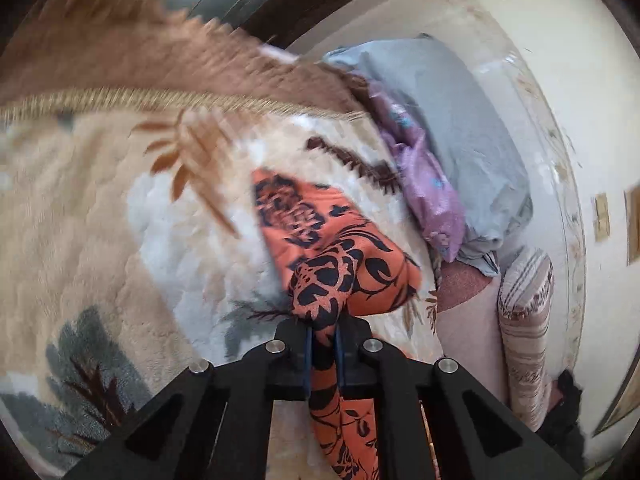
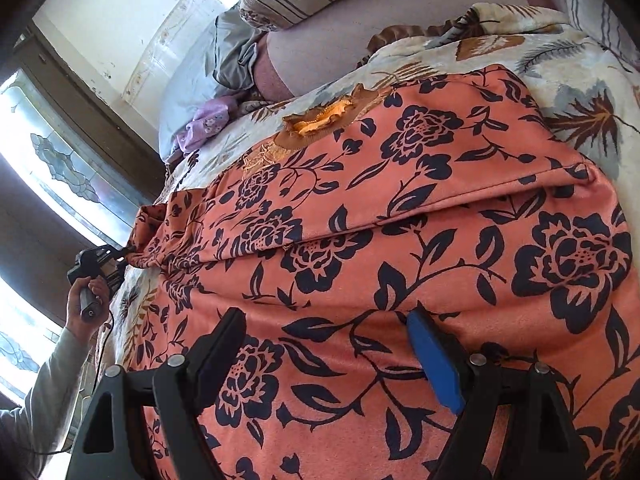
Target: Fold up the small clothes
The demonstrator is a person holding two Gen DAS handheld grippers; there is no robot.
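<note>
An orange garment (image 1: 360,272) with a dark blue flower print lies on a plush leaf-patterned blanket (image 1: 100,208). My left gripper (image 1: 322,326) is shut on a bunched corner of it, the cloth pinched between the blue pads and trailing back under the jaws. In the right wrist view the garment (image 2: 400,240) is spread wide, with a fold line across its middle. The left gripper (image 2: 120,256) grips its far left corner, held by a hand (image 2: 86,292). My right gripper (image 2: 326,320) is open just above the near part of the cloth, nothing pinched between its fingers.
A purple cloth (image 1: 428,184) and a grey-blue pillow (image 1: 468,136) lie at the blanket's far side by the wall. A striped bolster (image 1: 524,340) stands to the right. A small orange ruffled item (image 2: 320,116) sits by the garment's far edge. A window (image 2: 52,160) lies to the left.
</note>
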